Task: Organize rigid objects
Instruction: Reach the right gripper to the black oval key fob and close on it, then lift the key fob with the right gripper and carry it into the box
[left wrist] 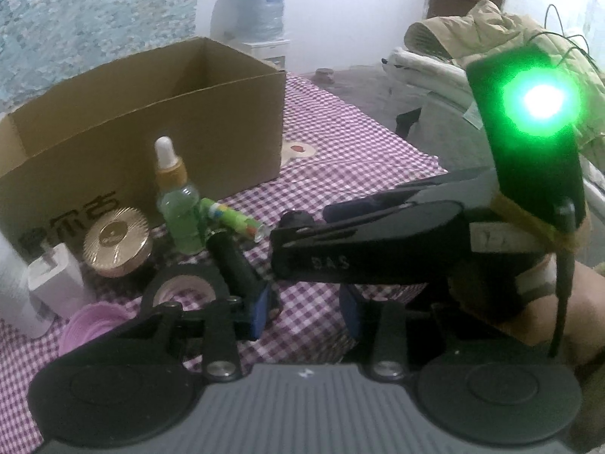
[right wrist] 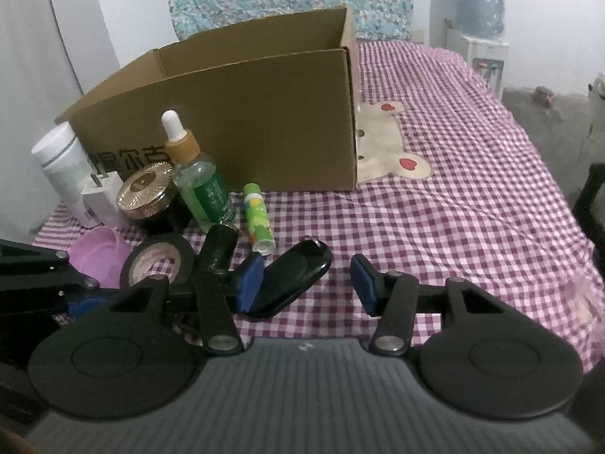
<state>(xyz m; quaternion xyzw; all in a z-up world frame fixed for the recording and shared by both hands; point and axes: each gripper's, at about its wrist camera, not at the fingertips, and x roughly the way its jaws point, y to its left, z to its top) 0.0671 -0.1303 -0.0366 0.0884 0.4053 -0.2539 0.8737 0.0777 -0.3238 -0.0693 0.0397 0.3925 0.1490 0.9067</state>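
An open cardboard box [right wrist: 242, 113] stands on the checked cloth [right wrist: 472, 204]; it also shows in the left wrist view [left wrist: 151, 121]. In front of it stand a dropper bottle [right wrist: 200, 185], a gold-lidded jar [right wrist: 145, 191], a white charger [right wrist: 102, 196], a white bottle [right wrist: 62, 159], a green tube [right wrist: 257, 221], a black tape roll [right wrist: 159, 261], a black cylinder [right wrist: 219, 249] and a pink lid [right wrist: 100, 251]. My right gripper [right wrist: 308, 285] is open, with a black key fob [right wrist: 293, 278] between its fingers, against the left pad. My left gripper [left wrist: 308, 310] is open and empty beside the tape roll [left wrist: 181, 287].
In the left wrist view the right gripper's body with a green light [left wrist: 544, 102] fills the right side. A water dispenser [right wrist: 480, 19] stands beyond the table. Clothes [left wrist: 491, 38] lie piled at the right. Bare cloth stretches to the right of the box.
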